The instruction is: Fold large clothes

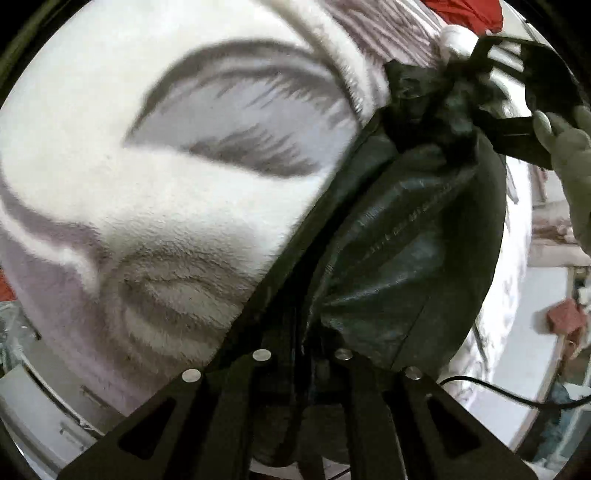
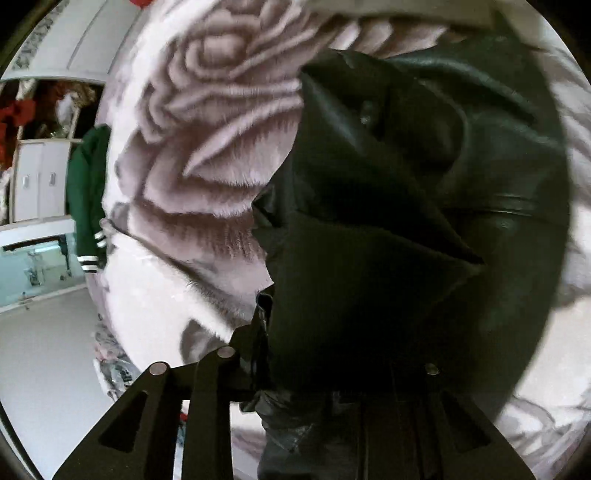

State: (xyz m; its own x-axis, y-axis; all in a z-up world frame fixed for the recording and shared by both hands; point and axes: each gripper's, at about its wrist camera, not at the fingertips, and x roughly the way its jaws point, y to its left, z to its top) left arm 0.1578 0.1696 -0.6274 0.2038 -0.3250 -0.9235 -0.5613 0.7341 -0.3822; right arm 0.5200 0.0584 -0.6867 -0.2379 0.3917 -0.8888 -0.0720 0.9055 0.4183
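A black leather jacket [image 1: 399, 236] hangs lifted above a white and grey floral plush blanket [image 1: 166, 192]. My left gripper [image 1: 303, 354] is shut on a fold of the jacket's edge. My right gripper shows at the upper right of the left wrist view [image 1: 476, 99], shut on another part of the jacket, with the person's hand [image 1: 569, 155] behind it. In the right wrist view the jacket [image 2: 388, 258] fills the middle and covers the right gripper [image 2: 332, 365], whose fingers clamp the leather. The blanket [image 2: 207, 147] lies behind it.
A green varsity jacket [image 2: 86, 192] hangs at the blanket's left edge. White cabinets [image 2: 40, 177] and pale floor [image 2: 44, 350] lie left of it. A red cloth [image 1: 469, 13] sits at the top. A black cable [image 1: 517, 397] runs at the lower right.
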